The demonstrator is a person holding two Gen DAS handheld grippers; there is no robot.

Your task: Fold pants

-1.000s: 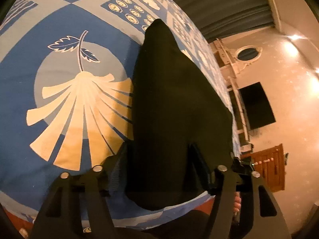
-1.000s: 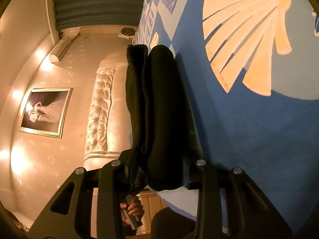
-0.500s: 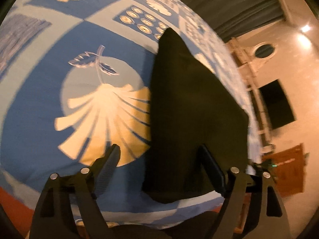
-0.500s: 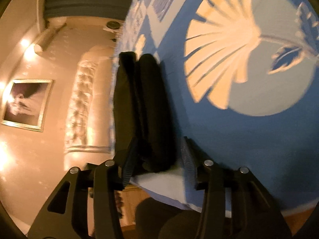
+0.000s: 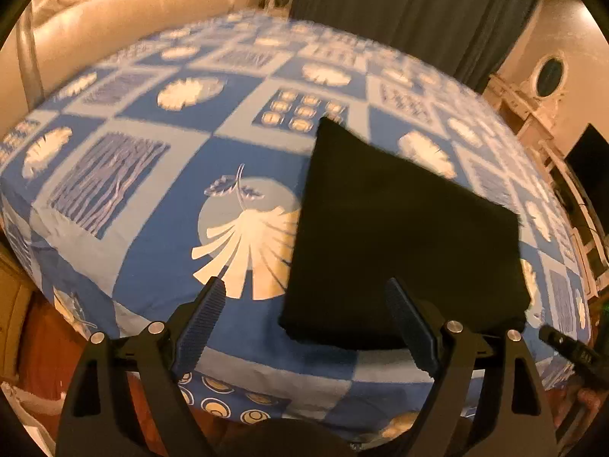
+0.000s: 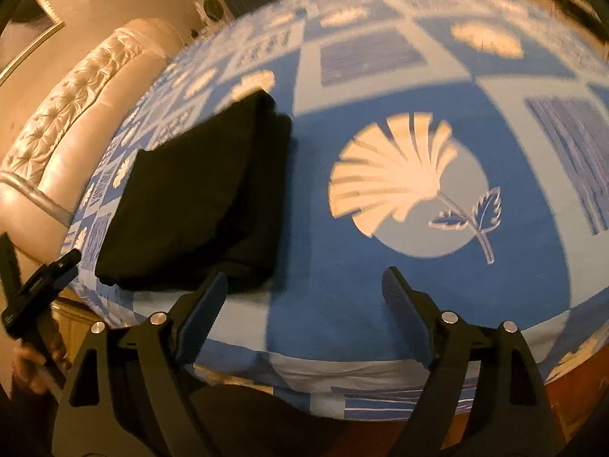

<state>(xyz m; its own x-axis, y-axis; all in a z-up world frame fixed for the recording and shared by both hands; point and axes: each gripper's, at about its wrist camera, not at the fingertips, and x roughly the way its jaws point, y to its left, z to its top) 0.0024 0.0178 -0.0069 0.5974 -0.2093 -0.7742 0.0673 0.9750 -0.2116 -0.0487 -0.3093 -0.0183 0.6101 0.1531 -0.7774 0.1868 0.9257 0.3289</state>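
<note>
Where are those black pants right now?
The folded black pants lie on the blue patterned bedspread near its front edge, beside the big shell motif; neither gripper holds them.

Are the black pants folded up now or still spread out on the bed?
Folded. The pants lie as a compact rectangular bundle on the blue patterned bedspread; the right wrist view shows stacked layers along one edge.

The black pants (image 5: 403, 236) lie folded into a flat, layered rectangle near the bed's front edge.
</note>
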